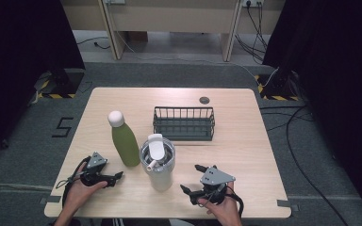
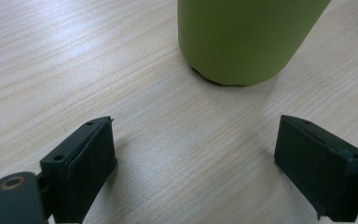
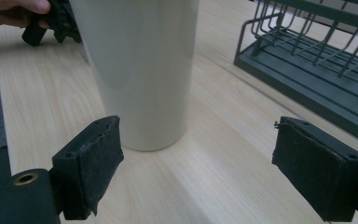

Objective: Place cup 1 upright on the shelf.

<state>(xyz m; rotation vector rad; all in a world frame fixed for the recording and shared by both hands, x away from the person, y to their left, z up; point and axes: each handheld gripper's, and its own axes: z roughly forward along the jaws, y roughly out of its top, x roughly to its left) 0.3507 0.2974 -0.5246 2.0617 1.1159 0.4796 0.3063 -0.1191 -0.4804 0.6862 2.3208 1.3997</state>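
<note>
A green bottle (image 1: pixel 125 145) with a white cap stands upright on the wooden table (image 1: pixel 247 148), left of centre. Right beside it stands a cream tumbler (image 1: pixel 158 165) with a clear lid and a white flap. My left gripper (image 1: pixel 117 178) lies open on the table just left of the bottle's base, and in the left gripper view the bottle (image 2: pixel 247 37) stands a little beyond my open jaws (image 2: pixel 196 154). My right gripper (image 1: pixel 191 177) is open to the right of the tumbler; the tumbler (image 3: pixel 140 70) stands ahead and to the left of its jaws (image 3: pixel 198 158).
A dark wire basket (image 1: pixel 184 123) sits behind the tumbler, near the table's middle; it also appears as the basket (image 3: pixel 317 60) at the right. A small dark disc (image 1: pixel 204 100) lies near the far edge. Cables run over the floor beyond.
</note>
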